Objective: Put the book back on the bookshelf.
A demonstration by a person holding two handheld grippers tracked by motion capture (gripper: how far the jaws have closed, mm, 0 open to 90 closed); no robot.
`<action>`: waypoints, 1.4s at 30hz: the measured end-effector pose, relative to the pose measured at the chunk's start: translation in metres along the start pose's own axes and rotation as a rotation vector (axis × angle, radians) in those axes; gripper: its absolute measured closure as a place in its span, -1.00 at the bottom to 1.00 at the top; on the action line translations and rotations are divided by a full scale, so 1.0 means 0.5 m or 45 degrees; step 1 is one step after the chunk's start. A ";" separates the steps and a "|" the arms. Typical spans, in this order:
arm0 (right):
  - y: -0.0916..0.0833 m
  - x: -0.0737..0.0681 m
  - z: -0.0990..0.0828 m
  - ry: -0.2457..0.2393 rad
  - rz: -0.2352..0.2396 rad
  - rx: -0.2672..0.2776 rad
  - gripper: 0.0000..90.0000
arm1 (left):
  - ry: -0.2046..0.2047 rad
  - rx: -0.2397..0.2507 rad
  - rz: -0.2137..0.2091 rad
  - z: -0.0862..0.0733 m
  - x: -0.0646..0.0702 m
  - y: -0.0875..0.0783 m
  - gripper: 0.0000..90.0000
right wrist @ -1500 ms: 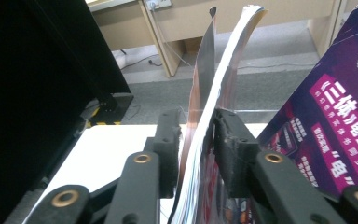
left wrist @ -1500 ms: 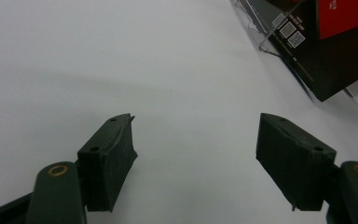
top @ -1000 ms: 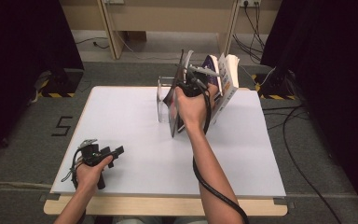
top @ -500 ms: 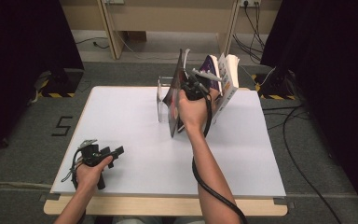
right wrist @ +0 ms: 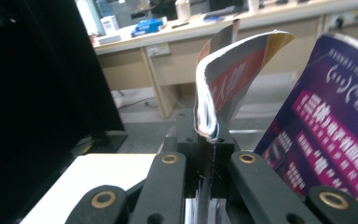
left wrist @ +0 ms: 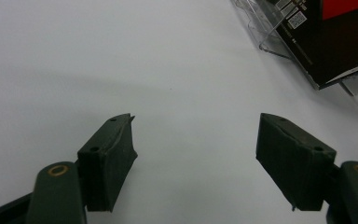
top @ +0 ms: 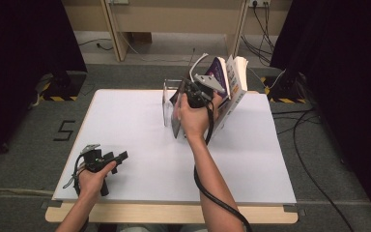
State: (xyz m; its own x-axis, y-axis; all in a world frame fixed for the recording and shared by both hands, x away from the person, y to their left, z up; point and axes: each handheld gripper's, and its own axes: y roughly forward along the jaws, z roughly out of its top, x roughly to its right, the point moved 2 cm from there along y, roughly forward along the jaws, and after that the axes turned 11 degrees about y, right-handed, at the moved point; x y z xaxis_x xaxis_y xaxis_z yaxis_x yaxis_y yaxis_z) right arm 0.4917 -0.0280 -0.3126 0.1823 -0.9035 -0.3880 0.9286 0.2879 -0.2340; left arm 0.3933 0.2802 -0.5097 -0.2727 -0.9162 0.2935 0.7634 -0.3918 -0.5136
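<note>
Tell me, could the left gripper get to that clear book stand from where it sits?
Probably yes. The left gripper rests open at the near corner, and bare white table lies between it and the clear stand. The right gripper is clamped on a thin book there.

books (top: 232, 84): 3 | clear stand (top: 166, 104): 1 | tongs (top: 121, 157): 2
</note>
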 end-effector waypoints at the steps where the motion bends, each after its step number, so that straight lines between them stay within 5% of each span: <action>1: 0.001 -0.002 0.000 -0.010 -0.004 0.010 0.93 | 0.000 0.000 0.000 0.000 0.000 0.000 -0.41; 10: 0.016 -0.011 -0.031 -0.011 -0.007 0.008 0.92 | 0.000 0.002 -0.002 0.000 0.001 -0.002 -0.41; 14: 0.009 0.007 -0.031 0.042 -0.037 0.021 0.86 | 0.005 -0.004 -0.004 -0.001 0.001 0.000 -0.41; 19: 0.008 0.018 -0.041 0.020 -0.073 -0.040 0.72 | 0.010 -0.007 -0.005 -0.002 0.004 0.003 -0.41; 30: -0.003 0.034 -0.012 0.083 -0.053 -0.075 0.51 | 0.013 -0.011 -0.011 -0.003 0.008 0.004 -0.41; 42: -0.011 0.042 -0.028 -0.039 -0.033 -0.087 0.31 | 0.010 -0.006 -0.004 -0.001 0.006 0.003 -0.41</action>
State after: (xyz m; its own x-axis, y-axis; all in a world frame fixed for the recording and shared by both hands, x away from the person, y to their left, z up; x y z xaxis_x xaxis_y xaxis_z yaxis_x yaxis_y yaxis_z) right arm 0.4858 -0.0438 -0.3319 0.1695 -0.9197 -0.3541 0.9090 0.2846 -0.3043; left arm 0.3932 0.2769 -0.5099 -0.2797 -0.9157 0.2886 0.7600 -0.3948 -0.5163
